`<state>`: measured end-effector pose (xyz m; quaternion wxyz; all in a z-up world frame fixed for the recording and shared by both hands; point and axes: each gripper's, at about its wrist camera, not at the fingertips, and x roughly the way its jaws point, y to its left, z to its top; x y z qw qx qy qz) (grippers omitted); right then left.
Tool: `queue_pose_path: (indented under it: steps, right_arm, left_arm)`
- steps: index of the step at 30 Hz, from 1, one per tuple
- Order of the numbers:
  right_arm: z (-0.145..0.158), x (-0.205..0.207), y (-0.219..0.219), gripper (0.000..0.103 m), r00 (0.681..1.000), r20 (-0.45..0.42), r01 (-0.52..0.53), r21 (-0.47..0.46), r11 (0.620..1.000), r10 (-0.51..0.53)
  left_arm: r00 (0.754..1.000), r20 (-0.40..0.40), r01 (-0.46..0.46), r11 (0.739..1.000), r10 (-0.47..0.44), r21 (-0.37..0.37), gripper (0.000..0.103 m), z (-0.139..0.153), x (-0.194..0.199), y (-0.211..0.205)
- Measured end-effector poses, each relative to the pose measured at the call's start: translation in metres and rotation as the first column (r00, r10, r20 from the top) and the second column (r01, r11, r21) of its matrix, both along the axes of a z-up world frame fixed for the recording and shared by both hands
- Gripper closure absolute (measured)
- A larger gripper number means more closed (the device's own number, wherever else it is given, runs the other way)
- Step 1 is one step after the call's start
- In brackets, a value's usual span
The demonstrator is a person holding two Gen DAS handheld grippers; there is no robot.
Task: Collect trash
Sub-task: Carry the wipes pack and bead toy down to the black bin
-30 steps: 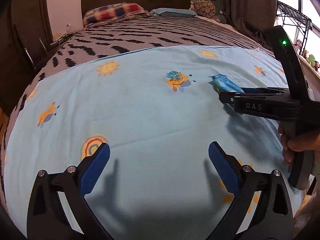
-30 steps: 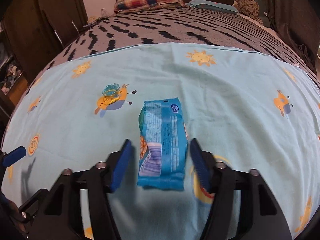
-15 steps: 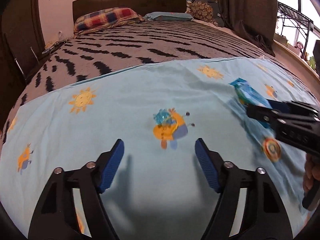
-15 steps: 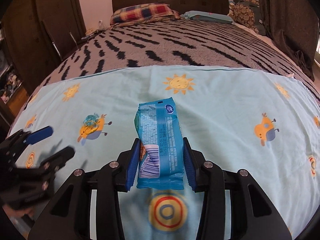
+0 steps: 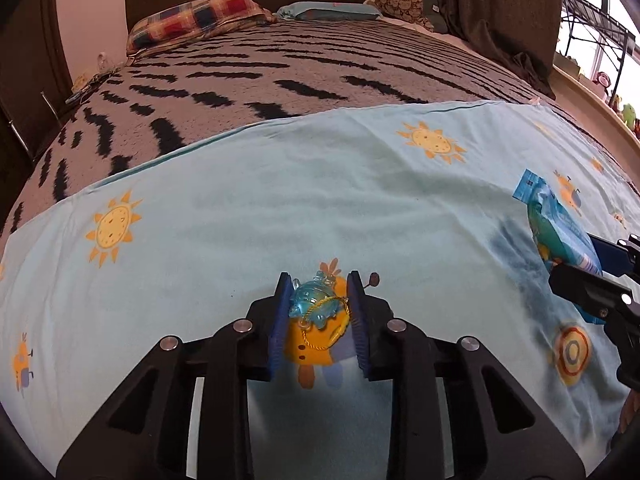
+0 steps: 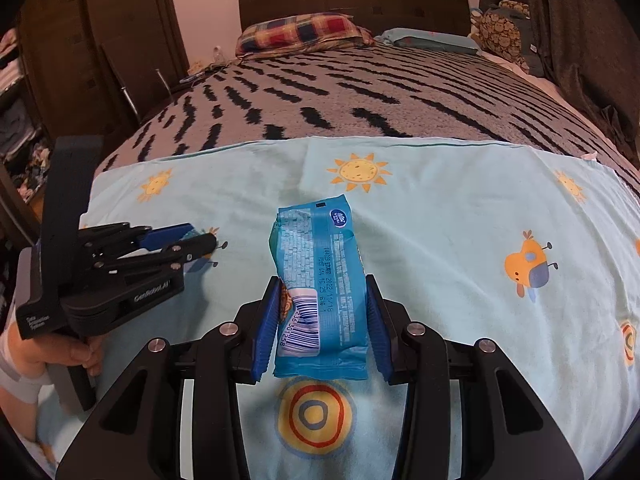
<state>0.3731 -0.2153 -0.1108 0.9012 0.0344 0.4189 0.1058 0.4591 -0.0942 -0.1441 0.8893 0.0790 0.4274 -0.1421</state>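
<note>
On the sheet (image 5: 360, 208), left claw (image 5: 318, 308) closing on candy wrapper (image 5: 316, 304); right claw (image 6: 322, 320) grips packet (image 6: 320, 280).

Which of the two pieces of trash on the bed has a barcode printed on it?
The flat blue wrapper between the right gripper's fingers. The other one, a small crumpled clear-blue wrapper, shows no print at all.

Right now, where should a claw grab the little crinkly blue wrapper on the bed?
Probably across its middle, from above and the near side. The crumpled blue wrapper is a small puffy lump lying on the sheet, so pads on its two flanks fit; the left claw is already closing there.
</note>
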Motion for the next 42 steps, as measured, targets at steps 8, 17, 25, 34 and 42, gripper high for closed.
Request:
queue_pose_path:
  steps: [8,17,25,34,42]
  right_arm:
    - [0.020,-0.022,0.002,0.062,0.999,0.027,0.020,-0.010,1.000,-0.020]
    - [0.071,-0.102,0.006,0.062,0.995,0.097,0.024,0.000,1.000,-0.024]
    - [0.089,-0.204,0.004,0.062,0.991,0.134,0.010,0.010,1.000,-0.011]
    - [0.071,-0.309,0.009,0.062,0.989,0.140,-0.039,-0.015,0.999,0.041]
    - [0.016,-0.363,0.023,0.062,0.997,0.039,-0.074,0.016,0.997,0.073]
  left_arm:
    - [0.999,0.032,0.010,1.000,-0.011,0.013,0.077,0.025,-0.036,0.002]
    - [0.993,0.113,0.017,1.000,-0.015,-0.020,0.077,0.091,-0.144,0.020]
    - [0.986,0.158,0.064,0.997,-0.055,-0.052,0.077,0.111,-0.270,0.032]
    - [0.978,0.174,0.124,0.991,-0.112,-0.057,0.077,0.083,-0.369,0.038]
    - [0.993,0.053,0.114,0.991,-0.110,-0.071,0.077,0.011,-0.418,0.046]
